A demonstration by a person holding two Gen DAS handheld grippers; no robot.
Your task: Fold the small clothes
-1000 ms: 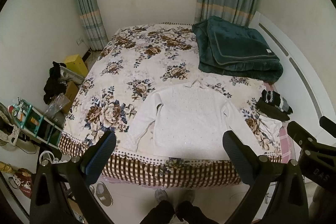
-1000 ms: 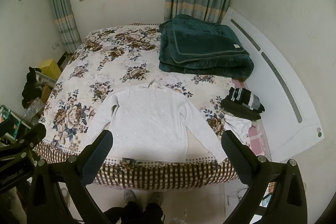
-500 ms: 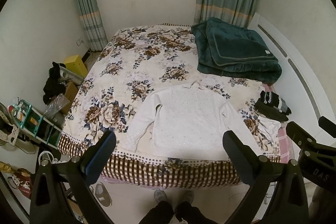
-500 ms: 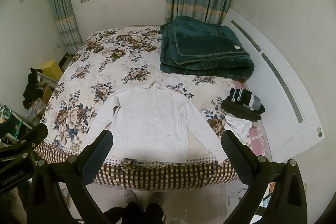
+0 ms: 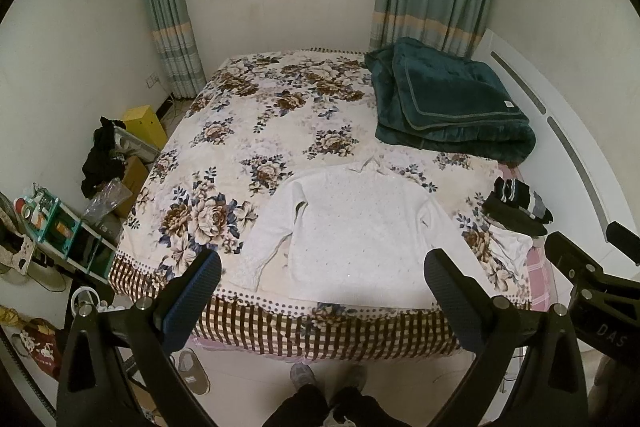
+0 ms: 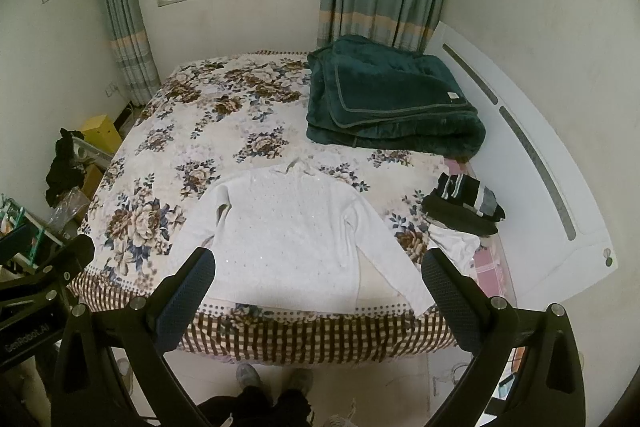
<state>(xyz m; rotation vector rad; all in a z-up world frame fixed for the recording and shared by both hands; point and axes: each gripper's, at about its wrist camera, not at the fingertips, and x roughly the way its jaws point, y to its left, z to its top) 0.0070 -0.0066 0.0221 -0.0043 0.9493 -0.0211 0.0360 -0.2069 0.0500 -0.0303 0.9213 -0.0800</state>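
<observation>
A white long-sleeved sweater (image 5: 356,227) lies flat and spread out near the front edge of the floral bed (image 5: 248,131), collar pointing away, sleeves angled down along its sides. It also shows in the right wrist view (image 6: 296,231). My left gripper (image 5: 322,291) is open and empty, held high above the bed's front edge. My right gripper (image 6: 318,291) is open and empty, likewise held above the front edge. Neither touches the sweater.
A folded dark green blanket (image 5: 444,103) lies at the back right of the bed. Dark folded clothes (image 5: 516,207) and a white garment (image 5: 508,247) lie by the right edge. A white headboard (image 5: 560,147) runs along the right. Clutter and a shelf (image 5: 60,227) stand on the floor left.
Both grippers have drawn back slightly from the bed, so the sweater sits a little smaller and higher in view. Both stay open and empty.
</observation>
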